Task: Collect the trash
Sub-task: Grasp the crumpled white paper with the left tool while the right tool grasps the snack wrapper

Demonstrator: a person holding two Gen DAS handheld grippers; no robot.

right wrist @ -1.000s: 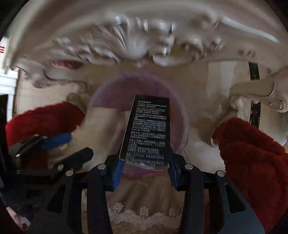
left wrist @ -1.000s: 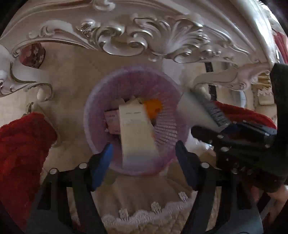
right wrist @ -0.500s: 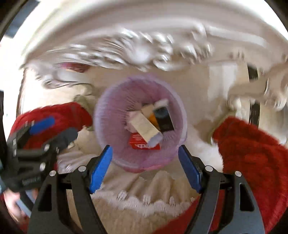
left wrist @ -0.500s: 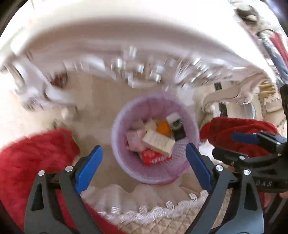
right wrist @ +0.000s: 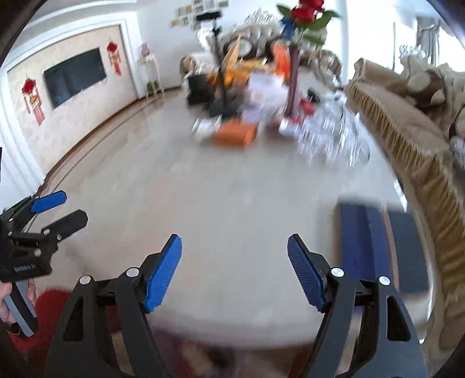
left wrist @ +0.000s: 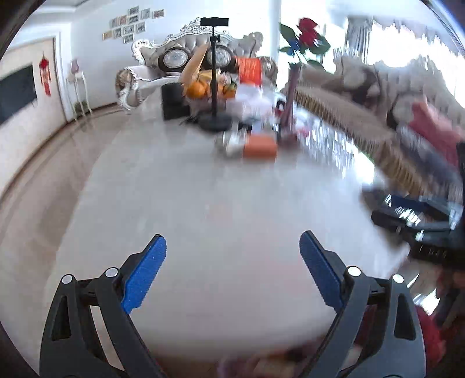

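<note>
Both cameras swung up from purple bin to table top since half second ago; bin now out of view.

Left gripper [left wrist: 232, 263]: fingers spread wide, empty. Right gripper [right wrist: 234, 263]: same, empty.

Table [left wrist: 221, 203] bare nearby. Dark blue flat box [right wrist: 375, 244] at 3 o'clock, near right gripper. Orange box [right wrist: 236, 134] at 12 o'clock, far, amid blurred clutter beside vase of roses [right wrist: 293, 69].

Step, by judgement: seeking next trash. Next move: reach to blue box, straddle edges, close.

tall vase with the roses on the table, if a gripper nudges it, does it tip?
Probably. The vase looks tall and narrow, with roses weighting the top, so a high nudge likely topples it. Glassware beside it could break. Blur hides its base.
</note>
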